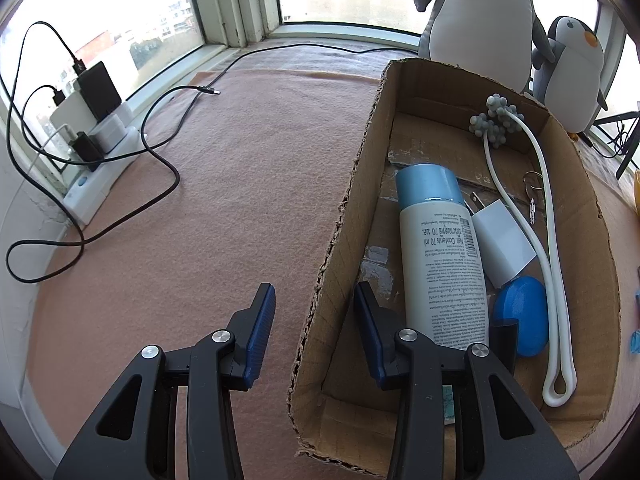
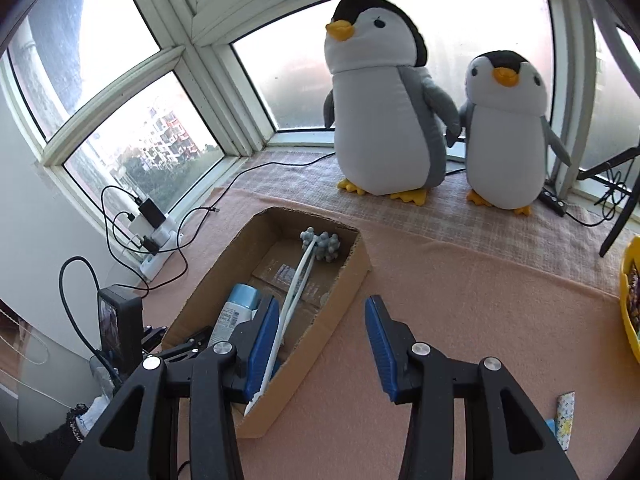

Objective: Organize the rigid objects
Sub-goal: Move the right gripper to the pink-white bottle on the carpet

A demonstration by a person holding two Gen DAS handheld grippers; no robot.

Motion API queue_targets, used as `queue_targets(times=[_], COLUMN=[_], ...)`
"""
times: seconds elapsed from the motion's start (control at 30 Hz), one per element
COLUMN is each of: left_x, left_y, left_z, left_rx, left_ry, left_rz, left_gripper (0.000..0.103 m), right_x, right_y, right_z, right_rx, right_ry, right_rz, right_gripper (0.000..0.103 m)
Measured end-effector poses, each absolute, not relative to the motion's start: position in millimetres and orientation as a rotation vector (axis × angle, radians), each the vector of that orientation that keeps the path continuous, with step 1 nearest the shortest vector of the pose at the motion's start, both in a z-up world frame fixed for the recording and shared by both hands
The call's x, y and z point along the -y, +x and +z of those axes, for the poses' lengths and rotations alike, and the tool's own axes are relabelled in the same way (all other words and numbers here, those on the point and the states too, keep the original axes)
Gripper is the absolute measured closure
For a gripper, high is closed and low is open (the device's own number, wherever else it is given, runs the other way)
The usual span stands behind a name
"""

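L gripper (image 1: 315, 312) w/ blue-padded black fingers: jaws apart, straddling near wall of open brown cardboard box (image 1: 340, 240), pads not touching it, nothing held. R gripper (image 2: 322, 326): jaws apart, empty, over pink cloth (image 2: 460, 292) beside box. Inside box: white bottle w/ light-blue cap (image 1: 442, 256), white plug adapter (image 1: 502, 240), blue oval case (image 1: 520, 314), white looped cord w/ grey knobbly end (image 1: 516, 204), small keys (image 1: 532, 196).

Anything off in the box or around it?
The cardboard box has a ragged, torn near edge and old tape scraps on its floor. Inside, the bottle lies on its side beside the white charger, blue case and white looped massager. Nothing spilled.
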State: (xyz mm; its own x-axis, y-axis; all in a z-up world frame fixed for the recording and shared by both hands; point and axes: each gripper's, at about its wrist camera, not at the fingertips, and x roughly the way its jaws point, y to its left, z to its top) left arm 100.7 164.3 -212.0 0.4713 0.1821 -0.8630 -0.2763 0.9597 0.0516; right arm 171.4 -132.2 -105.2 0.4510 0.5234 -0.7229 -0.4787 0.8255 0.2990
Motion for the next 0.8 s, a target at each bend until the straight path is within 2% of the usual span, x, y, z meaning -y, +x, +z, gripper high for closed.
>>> queue_targets(times=[0.37, 0.8], left_x=[-162, -161], left_y=[102, 102], left_z=[-212, -211], left_rx=[-1.045, -1.049], left_ry=[-0.080, -0.064], left_rz=[0.279, 0.285], left_gripper=[0.064, 0.064], right_x=[248, 293], right_y=[116, 81], right_z=[-88, -152], right_rx=[-0.889, -0.994], right_ry=[0.030, 0.036], right_rz=[0.424, 0.256], right_gripper=[0.060, 0.060])
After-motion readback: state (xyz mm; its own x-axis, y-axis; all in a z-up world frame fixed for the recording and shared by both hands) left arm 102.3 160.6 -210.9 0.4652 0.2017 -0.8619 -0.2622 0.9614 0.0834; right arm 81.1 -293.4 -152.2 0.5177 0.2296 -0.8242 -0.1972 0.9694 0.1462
